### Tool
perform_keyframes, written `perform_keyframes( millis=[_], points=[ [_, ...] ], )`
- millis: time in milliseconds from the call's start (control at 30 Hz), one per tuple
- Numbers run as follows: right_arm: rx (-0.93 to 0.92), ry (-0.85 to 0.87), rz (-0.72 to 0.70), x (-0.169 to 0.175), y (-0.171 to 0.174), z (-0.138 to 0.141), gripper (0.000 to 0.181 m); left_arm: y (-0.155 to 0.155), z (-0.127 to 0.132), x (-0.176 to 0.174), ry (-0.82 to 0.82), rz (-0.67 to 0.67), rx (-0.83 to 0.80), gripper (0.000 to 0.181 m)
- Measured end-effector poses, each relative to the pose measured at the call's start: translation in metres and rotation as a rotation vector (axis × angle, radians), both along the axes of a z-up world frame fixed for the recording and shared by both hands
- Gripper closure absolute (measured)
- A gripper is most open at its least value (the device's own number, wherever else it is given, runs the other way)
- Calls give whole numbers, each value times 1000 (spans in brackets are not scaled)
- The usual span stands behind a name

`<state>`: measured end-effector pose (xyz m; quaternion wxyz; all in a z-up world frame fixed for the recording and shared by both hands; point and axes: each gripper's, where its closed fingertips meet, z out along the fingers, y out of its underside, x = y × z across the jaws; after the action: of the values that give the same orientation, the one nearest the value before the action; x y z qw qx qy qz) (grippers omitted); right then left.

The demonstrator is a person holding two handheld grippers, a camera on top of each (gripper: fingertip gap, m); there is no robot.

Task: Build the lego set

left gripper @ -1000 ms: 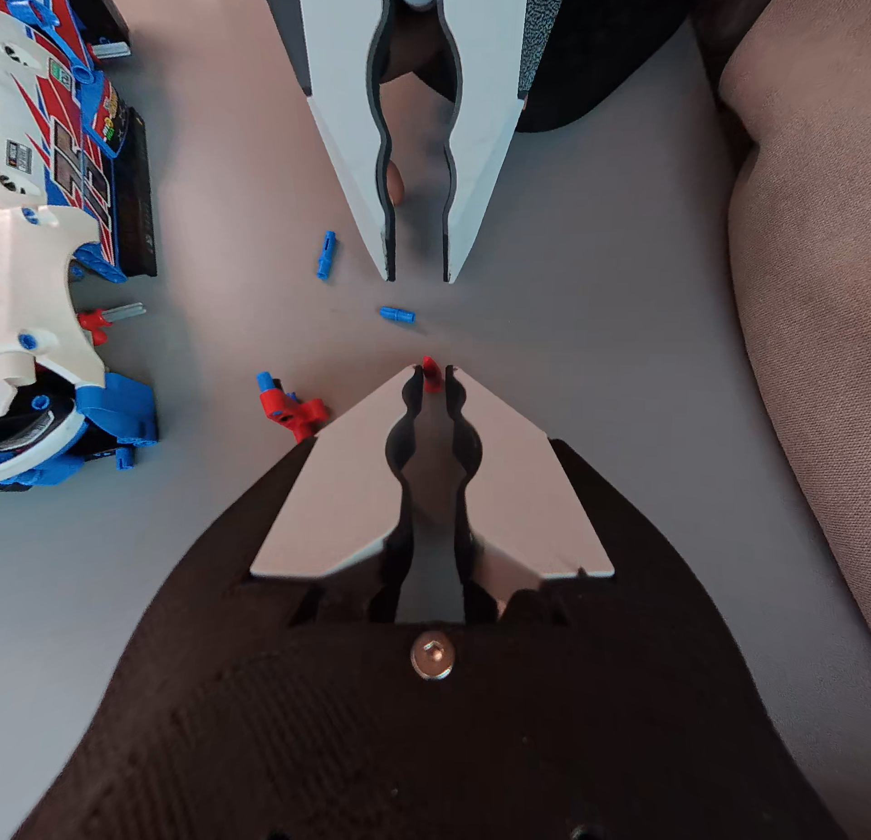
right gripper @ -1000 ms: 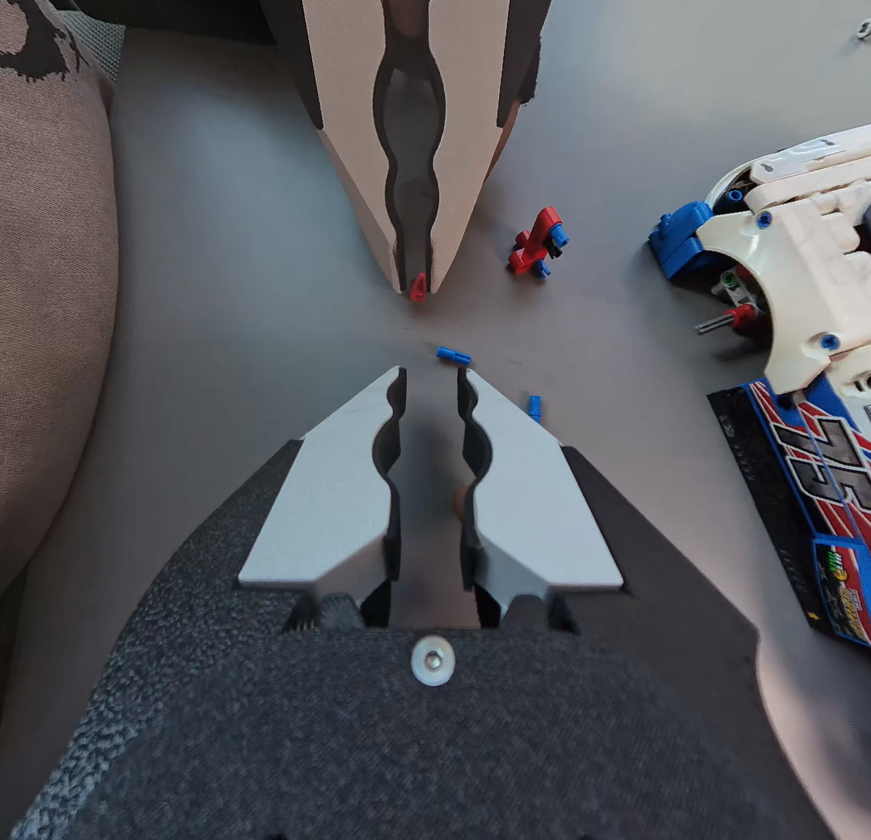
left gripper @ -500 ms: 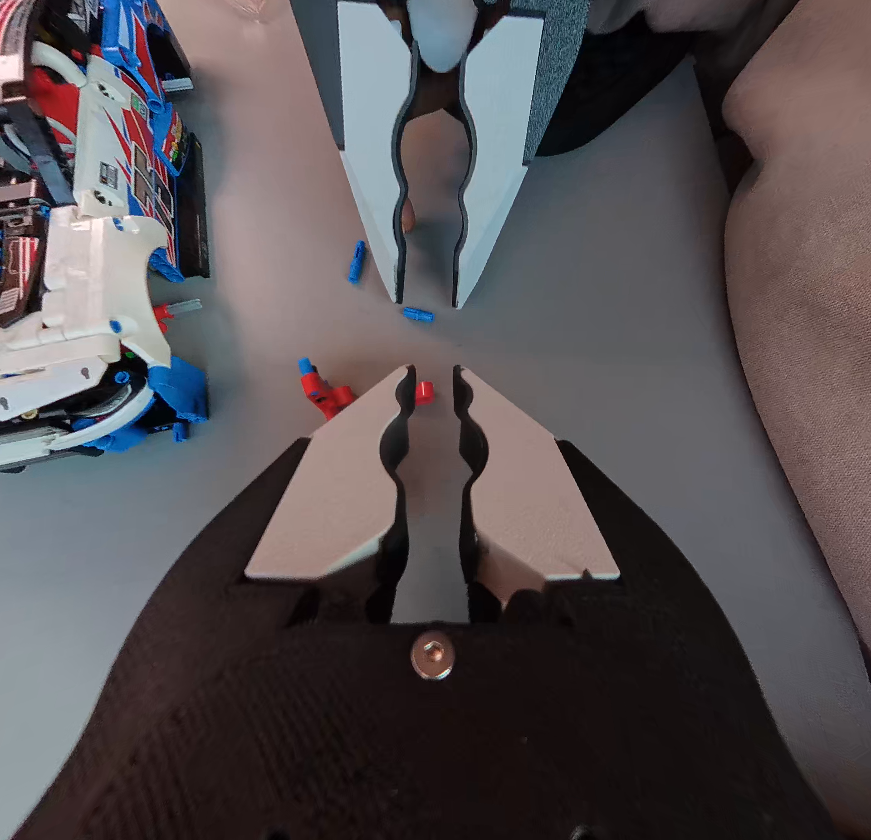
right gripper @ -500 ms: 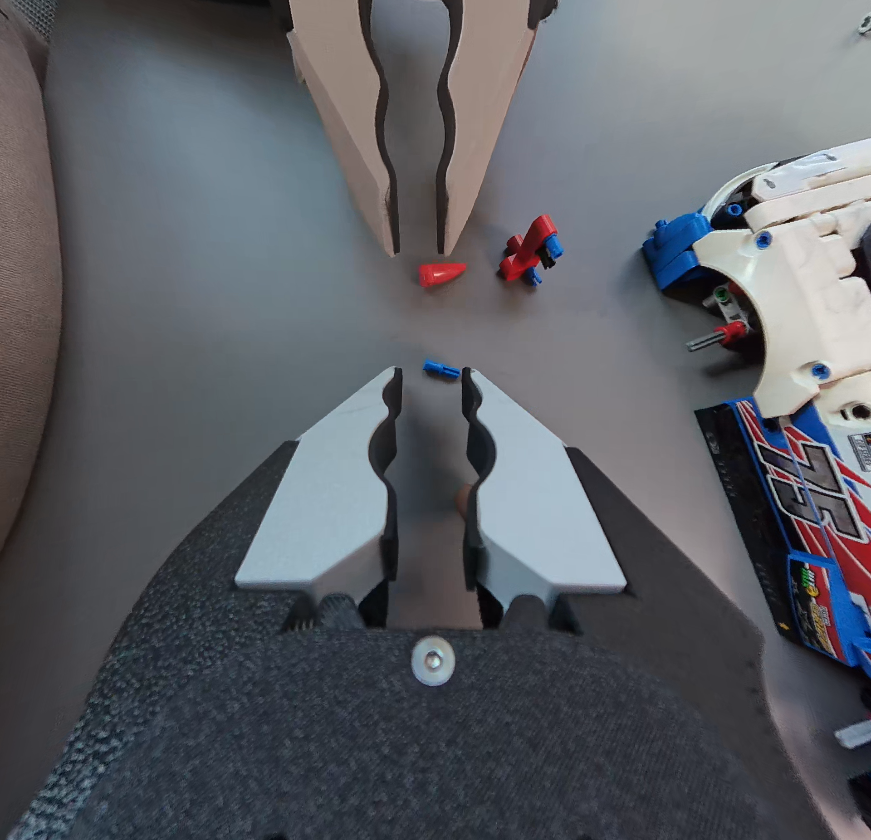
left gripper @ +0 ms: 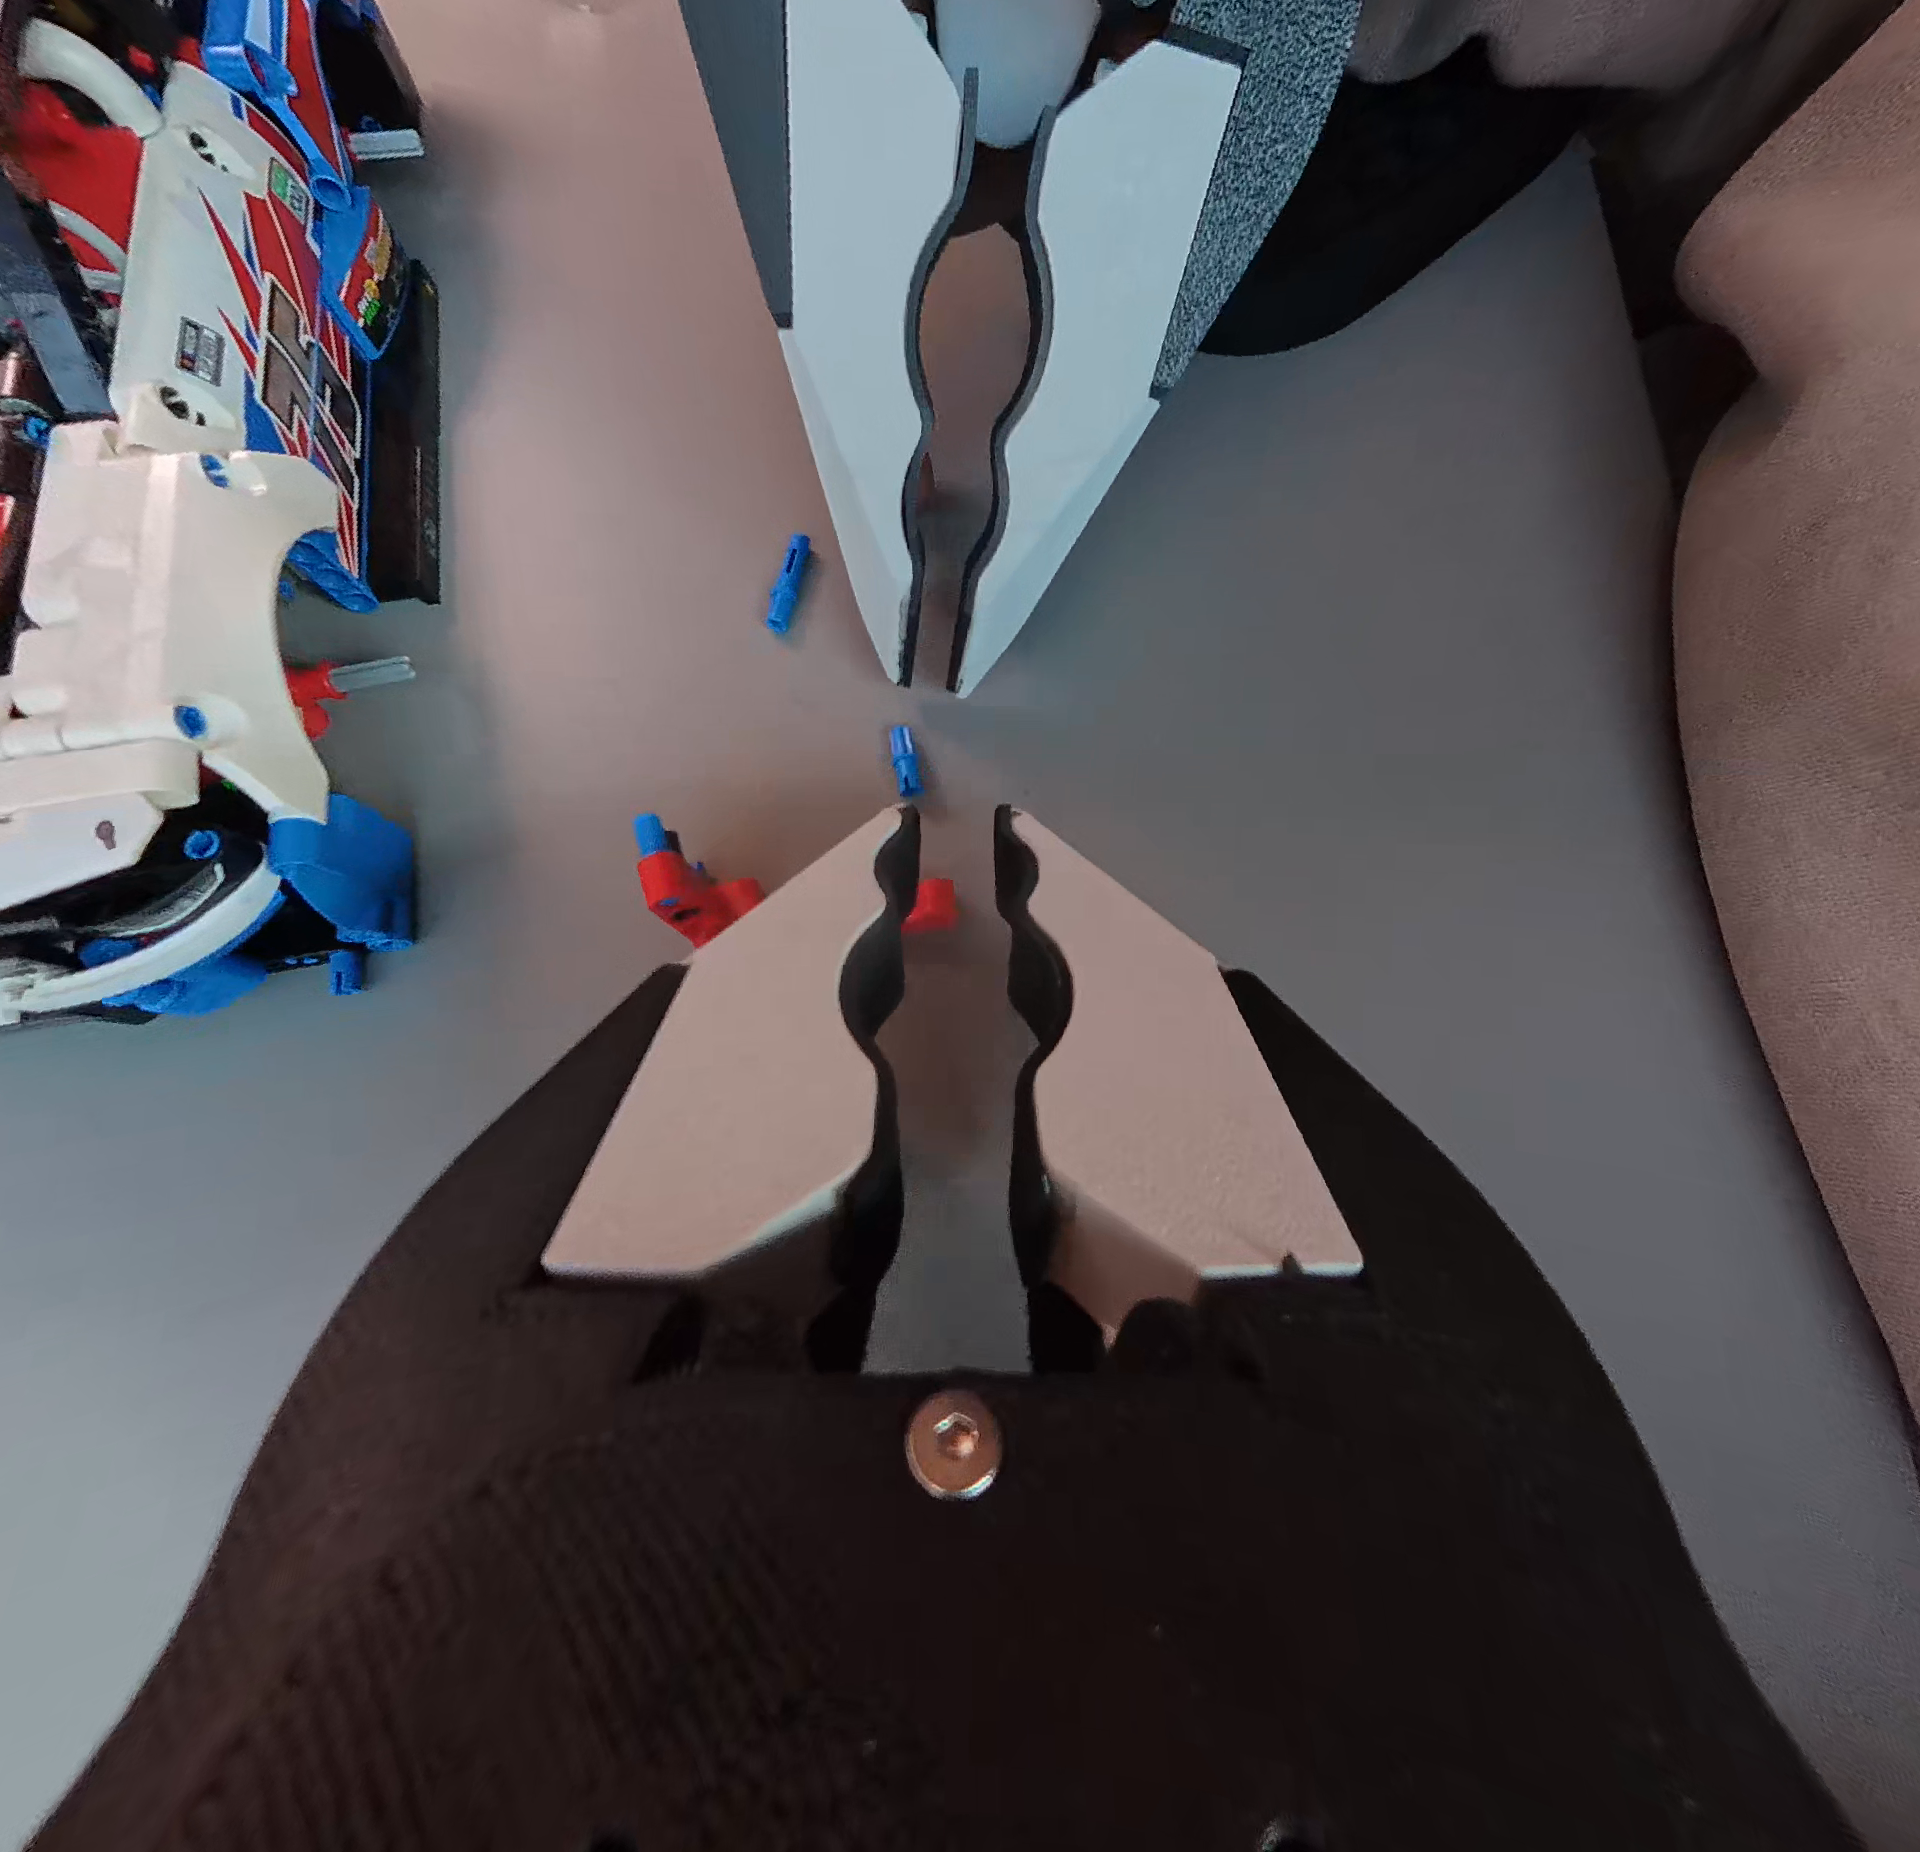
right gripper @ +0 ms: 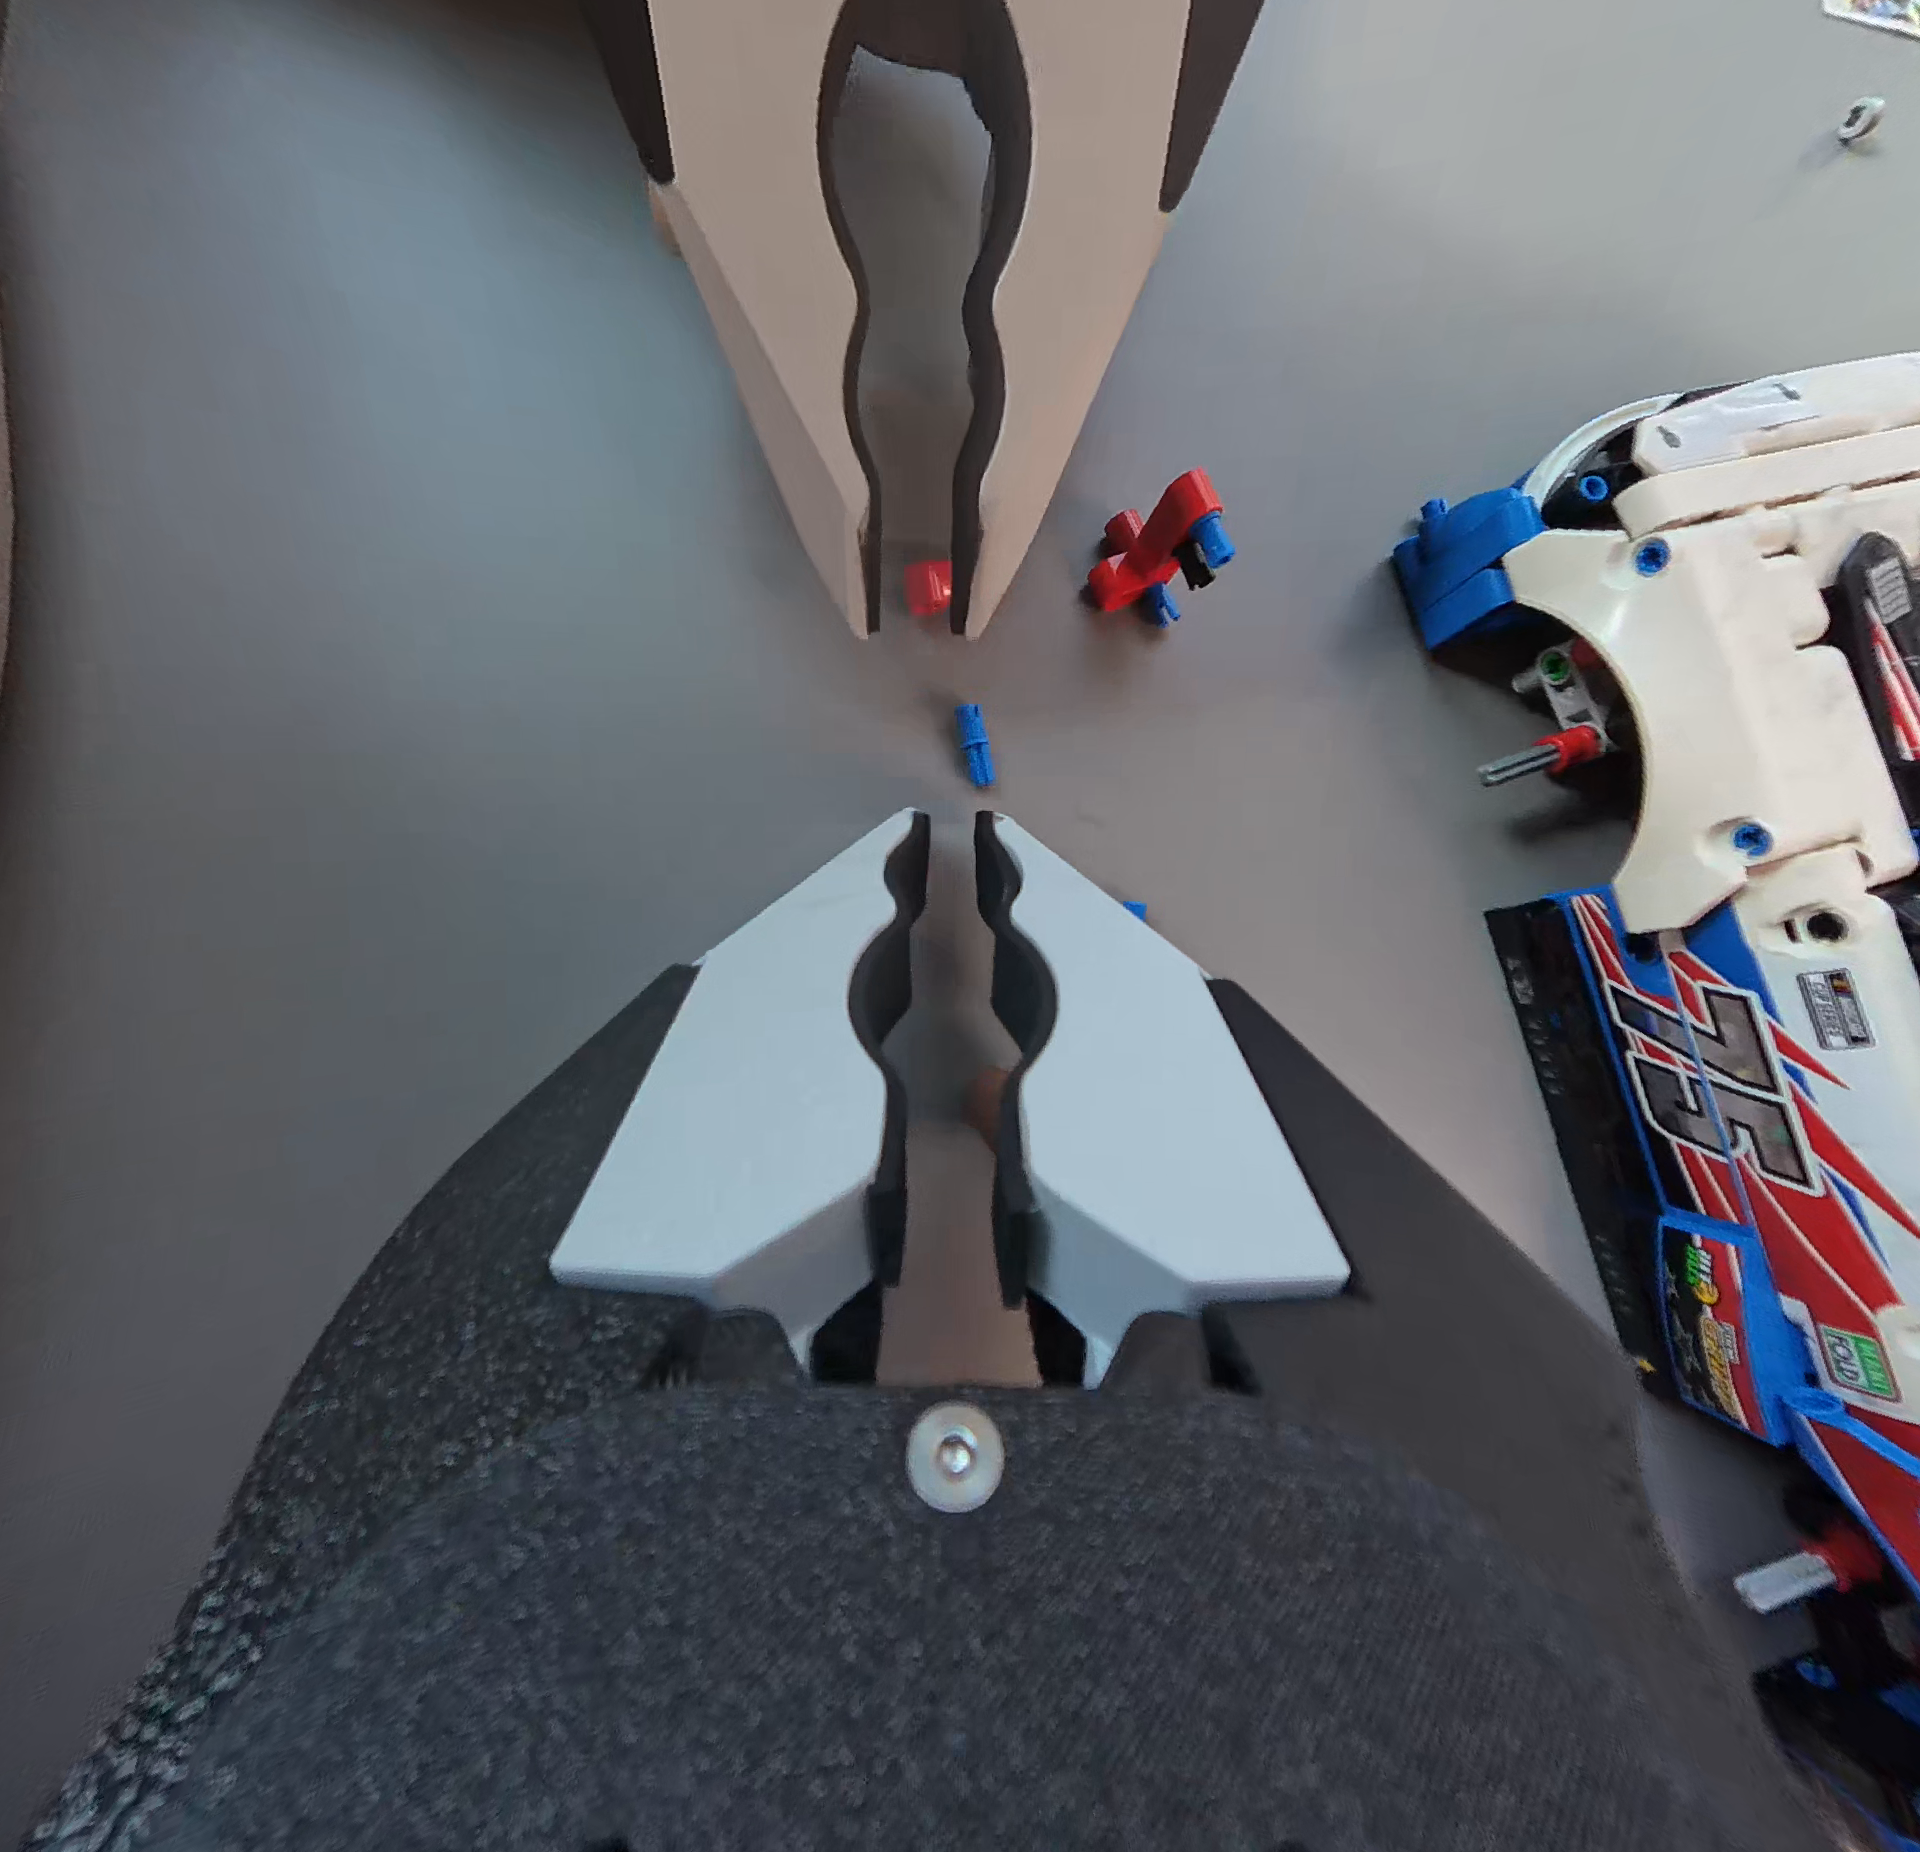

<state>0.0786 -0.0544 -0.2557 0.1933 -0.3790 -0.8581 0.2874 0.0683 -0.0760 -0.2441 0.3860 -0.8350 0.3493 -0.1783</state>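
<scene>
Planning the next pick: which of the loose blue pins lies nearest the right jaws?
The blue pin lying on the table just ahead of the right gripper, between both tools. The other blue pin lies off to the side of those jaws.

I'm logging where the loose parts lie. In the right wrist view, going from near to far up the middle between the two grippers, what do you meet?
right gripper → blue pin on the table → small red piece between the open fingers of the left gripper.
</scene>
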Motion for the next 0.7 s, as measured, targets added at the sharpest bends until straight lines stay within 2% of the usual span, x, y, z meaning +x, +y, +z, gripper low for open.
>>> perform_keyframes(
  millis=[33,267,433,600,700],
  points=[
    [5,-3,5,-1,-1,0,175,2,-1,1,11,8,0,170],
    [11,-38,-15,-2,-1,-2,174,16,-13,-4,131,108,-32,170],
    [9,-56,-26,2,1,-3,174,17,-13,7,143,69,-43,171],
    [-5,-72,-48,5,3,-3,172,5,-6,32,59,-48,-28,167],
    [-13,-74,-68,3,3,-3,170,7,0,21,38,-6,-21,168]
  ],
)
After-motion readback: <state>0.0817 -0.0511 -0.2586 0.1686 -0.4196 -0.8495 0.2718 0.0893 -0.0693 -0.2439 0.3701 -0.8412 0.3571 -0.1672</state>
